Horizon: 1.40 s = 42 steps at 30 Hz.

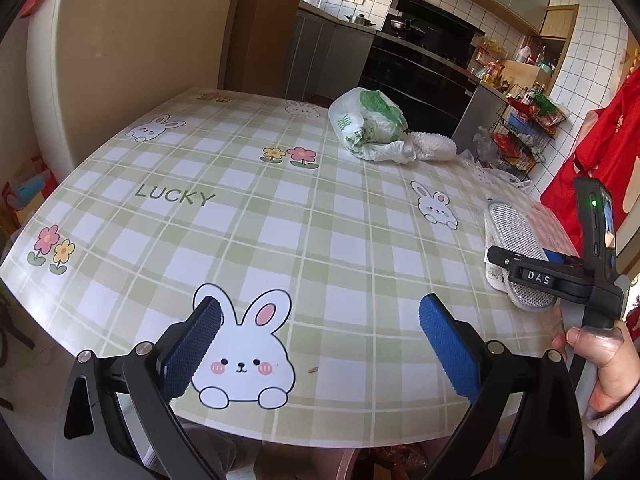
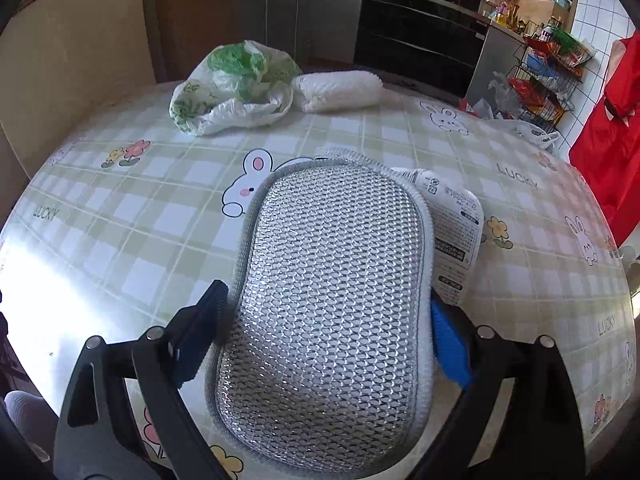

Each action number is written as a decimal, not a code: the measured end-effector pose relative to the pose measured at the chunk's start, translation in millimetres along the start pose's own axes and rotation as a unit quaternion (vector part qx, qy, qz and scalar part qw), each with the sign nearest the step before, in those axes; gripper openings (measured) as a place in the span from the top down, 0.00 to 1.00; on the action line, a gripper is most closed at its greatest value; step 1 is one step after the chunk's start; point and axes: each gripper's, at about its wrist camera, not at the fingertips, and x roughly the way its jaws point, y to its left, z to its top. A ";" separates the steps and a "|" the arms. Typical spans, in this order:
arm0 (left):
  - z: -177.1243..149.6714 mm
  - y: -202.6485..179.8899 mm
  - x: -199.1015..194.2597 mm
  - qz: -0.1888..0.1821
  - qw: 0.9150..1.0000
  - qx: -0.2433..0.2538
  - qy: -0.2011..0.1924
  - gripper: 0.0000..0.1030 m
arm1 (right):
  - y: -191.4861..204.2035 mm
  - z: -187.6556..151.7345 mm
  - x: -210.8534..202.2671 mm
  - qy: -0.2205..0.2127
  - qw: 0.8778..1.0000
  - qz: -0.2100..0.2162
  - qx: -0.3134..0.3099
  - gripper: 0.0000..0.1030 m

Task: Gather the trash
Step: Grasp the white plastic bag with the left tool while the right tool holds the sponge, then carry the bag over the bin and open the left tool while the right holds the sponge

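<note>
Right wrist: right claw point(image 2: 326, 332) closing around rounded, silvery mesh sponge point(image 2: 332, 280); left claw point(image 1: 320, 344) apart.

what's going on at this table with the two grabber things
A person is clearing trash off a table with a two-finger tool in each hand. The right tool straddles a silver mesh scouring pad that lies on a printed wrapper; its fingers sit at the pad's edges and look about to grip it. The left tool hangs open over the near edge, holding nothing. A plastic bag and a white foam sleeve wait at the far side.
</note>
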 end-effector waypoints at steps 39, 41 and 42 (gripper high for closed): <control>183.1 -50.3 110.3 0.004 0.996 0.078 -0.039 0.82 | -91.8 -31.3 -93.0 -0.082 0.989 0.047 0.115 0.12; 177.3 -53.9 79.5 -0.008 0.995 0.085 -0.054 0.82 | -86.9 -33.2 -105.6 -0.090 0.988 0.051 0.113 0.12; 172.1 -57.5 64.0 -0.013 0.994 0.089 -0.062 0.82 | -85.0 -34.3 -113.9 -0.096 0.988 0.053 0.113 0.12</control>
